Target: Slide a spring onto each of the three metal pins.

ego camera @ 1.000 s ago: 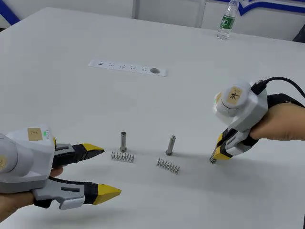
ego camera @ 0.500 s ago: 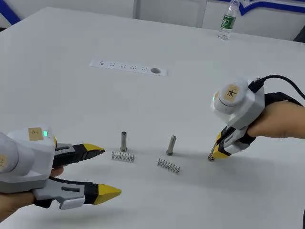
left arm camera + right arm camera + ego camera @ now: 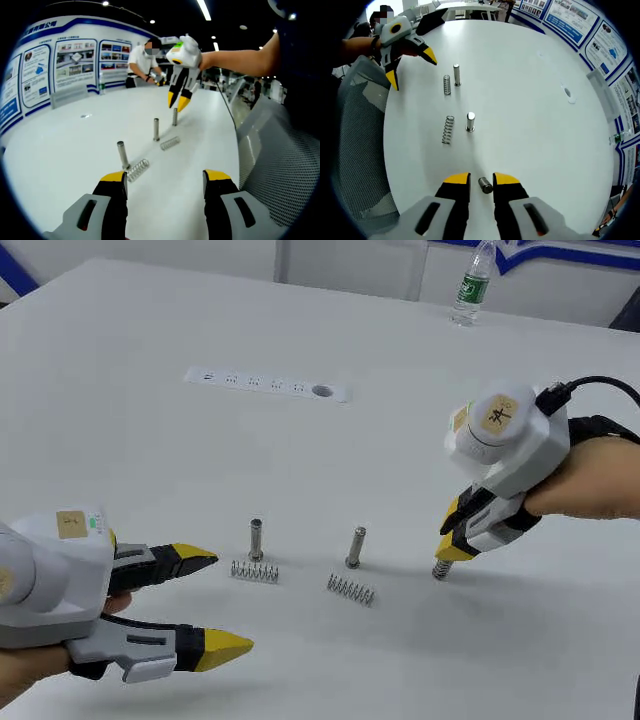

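We hold the left gripper [image 3: 218, 600] low over the near-left part of the white surface [image 3: 120, 420]. Its jaws are spread wide, with nothing between them. The right gripper [image 3: 447, 543] hangs tips-down just above the right pin [image 3: 485, 184], which wears a fitted spring [image 3: 440, 569]. Its jaws stand a narrow gap apart and grip nothing.

The left pin [image 3: 256, 538] and the middle pin [image 3: 356, 545] stand upright and bare. The left spring [image 3: 254, 571] lies just beside the left pin's foot, and the middle spring [image 3: 351, 589] lies near the middle pin.

The row of pins runs along our edge of the surface, by a mesh chair back [image 3: 360, 130]. Broad bare surface opens toward the far edge, where a power strip [image 3: 267, 384] lies flat. A water bottle [image 3: 466, 285] stands at the far right. Blue-framed posters [image 3: 75, 55] line the wall.
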{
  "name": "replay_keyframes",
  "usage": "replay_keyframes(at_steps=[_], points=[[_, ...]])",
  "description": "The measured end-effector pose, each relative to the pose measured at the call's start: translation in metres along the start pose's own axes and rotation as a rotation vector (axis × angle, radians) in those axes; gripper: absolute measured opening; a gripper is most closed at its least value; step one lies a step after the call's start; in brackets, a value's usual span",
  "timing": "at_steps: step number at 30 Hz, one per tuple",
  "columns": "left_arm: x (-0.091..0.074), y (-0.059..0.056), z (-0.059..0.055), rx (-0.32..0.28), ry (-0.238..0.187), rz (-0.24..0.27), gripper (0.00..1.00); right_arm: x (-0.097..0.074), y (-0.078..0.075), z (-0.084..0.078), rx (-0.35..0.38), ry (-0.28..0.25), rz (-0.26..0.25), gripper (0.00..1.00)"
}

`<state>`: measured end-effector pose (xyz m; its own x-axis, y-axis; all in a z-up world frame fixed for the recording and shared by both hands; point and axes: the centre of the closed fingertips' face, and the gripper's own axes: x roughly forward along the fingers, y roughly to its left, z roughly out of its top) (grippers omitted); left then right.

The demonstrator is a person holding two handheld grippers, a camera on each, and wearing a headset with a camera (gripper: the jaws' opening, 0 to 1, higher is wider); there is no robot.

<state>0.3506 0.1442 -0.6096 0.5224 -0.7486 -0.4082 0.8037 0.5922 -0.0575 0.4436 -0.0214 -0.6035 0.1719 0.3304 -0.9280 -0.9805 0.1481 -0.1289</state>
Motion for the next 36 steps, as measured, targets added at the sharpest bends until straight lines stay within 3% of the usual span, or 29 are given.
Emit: replay_keyframes(at_steps=[6,13,27,36], points=[[-0.001,-0.001,0.000,0.001,0.000,-0.001,0.62,0.004,0.017,0.018,-0.014,-0.025,0.023,0.19],[-0.003,0.000,0.000,0.002,0.001,0.003,0.62,0.025,0.032,0.026,-0.023,-0.034,0.067,0.19],[0.001,-0.003,0.002,0.005,-0.005,-0.009,0.62,0.060,0.052,0.030,0.038,-0.042,0.120,0.17],[0.002,-0.004,0.004,0.010,-0.007,-0.016,0.61,0.072,0.051,0.026,0.063,-0.025,0.117,0.14]])
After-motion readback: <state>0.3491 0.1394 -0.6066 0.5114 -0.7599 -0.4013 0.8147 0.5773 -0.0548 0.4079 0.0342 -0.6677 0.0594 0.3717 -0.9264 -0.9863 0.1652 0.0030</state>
